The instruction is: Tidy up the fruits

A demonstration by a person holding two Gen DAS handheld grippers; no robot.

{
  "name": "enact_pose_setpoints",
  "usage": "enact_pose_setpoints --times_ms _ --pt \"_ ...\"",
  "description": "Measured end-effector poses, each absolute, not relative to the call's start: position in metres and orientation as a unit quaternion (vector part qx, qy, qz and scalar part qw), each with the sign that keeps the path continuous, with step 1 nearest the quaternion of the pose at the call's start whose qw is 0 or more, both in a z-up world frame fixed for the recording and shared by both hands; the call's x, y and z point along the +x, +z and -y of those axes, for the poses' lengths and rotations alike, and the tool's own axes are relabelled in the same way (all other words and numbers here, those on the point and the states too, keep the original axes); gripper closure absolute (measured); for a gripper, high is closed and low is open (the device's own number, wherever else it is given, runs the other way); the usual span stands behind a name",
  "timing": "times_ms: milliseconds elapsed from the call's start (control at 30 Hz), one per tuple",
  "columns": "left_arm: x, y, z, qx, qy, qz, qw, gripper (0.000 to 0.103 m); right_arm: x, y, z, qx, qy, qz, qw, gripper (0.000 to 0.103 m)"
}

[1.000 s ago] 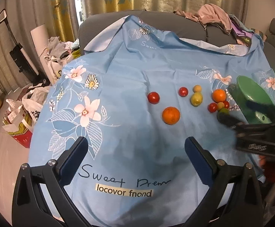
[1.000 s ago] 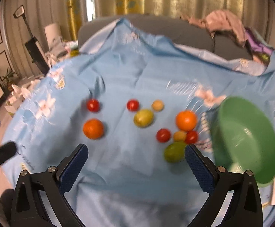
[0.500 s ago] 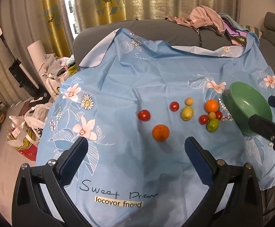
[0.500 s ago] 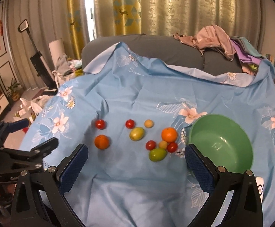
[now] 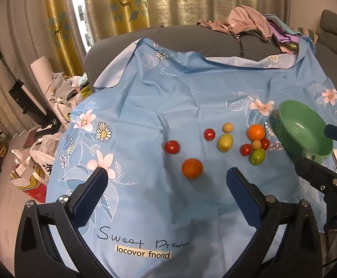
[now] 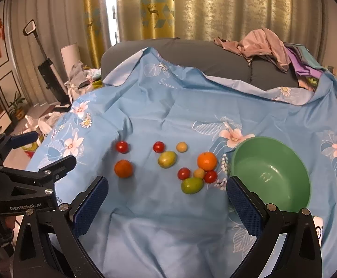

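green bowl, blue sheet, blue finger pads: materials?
Green bowl: looks like glossy moulded plastic; uniform colour, bright glints on its inner wall.
Blue sheet: thin woven fabric with a slight sheen; it creases, drapes and carries printed flowers and lettering.
Pads on the fingers: probably textured rubber or foam; matte blue with a fine cross-hatch grid. Exact compound can't be told.

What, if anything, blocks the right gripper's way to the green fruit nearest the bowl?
Nothing visible. The right gripper is open and empty above bare blue cloth, and the green fruit lies just ahead of it, beside the empty green bowl.
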State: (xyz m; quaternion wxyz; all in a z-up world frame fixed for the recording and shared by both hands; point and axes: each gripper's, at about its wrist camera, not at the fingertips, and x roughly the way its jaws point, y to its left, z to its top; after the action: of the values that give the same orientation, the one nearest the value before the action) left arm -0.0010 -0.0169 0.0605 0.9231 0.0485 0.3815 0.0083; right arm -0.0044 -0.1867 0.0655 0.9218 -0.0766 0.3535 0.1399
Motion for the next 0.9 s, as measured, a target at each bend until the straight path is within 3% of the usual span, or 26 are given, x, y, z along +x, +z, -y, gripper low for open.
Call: enact_pose_setpoints --times_ms 900 --pt "0.0004 0.0607 0.0189 0.051 0.006 -0.382 0.923 0.001 -0.0037 0.0622 0.1808 -0.084 0.144 -0.360 0.918 0.001"
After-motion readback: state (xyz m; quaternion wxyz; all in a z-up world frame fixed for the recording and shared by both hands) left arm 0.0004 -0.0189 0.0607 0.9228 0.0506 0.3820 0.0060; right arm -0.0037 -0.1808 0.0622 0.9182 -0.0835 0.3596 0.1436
